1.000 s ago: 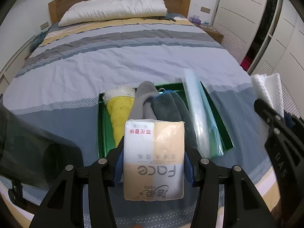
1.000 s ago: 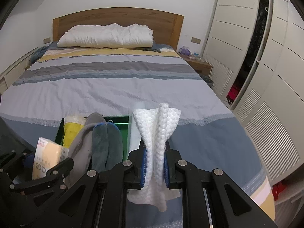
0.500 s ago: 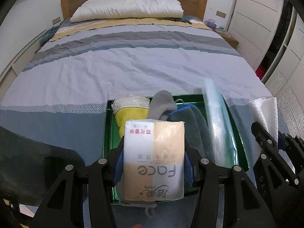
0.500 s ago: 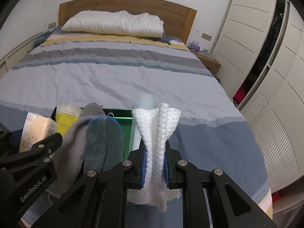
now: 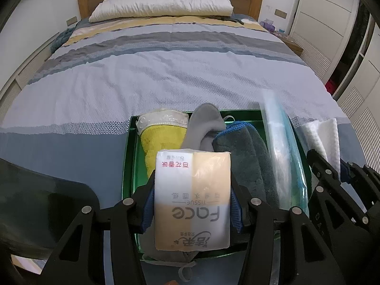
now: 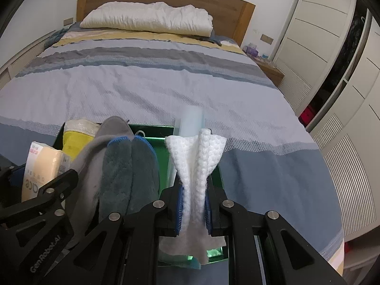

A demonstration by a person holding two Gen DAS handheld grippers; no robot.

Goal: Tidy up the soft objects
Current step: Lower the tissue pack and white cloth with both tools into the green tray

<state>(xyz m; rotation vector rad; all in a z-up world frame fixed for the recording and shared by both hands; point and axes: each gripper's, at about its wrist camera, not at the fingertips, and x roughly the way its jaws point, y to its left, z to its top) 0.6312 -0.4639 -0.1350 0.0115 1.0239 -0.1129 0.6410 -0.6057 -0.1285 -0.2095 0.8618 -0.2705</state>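
My left gripper is shut on a white-and-peach tissue pack, held just above the near half of a green tray on the bed. In the tray lie a yellow cloth, a grey cloth, a dark teal cloth with blue trim and a clear plastic packet. My right gripper is shut on a white waffle-textured cloth, hanging over the tray's right side. The left gripper and its tissue pack appear at the left of the right wrist view.
The tray sits near the foot of a bed with a striped blue, grey and yellow cover. A white pillow lies at the wooden headboard. A dark chair back stands at the lower left. White wardrobes line the right.
Both grippers have moved forward and down toward the tray, which now looms larger under them. The tissue pack and the white cloth stay gripped as before.
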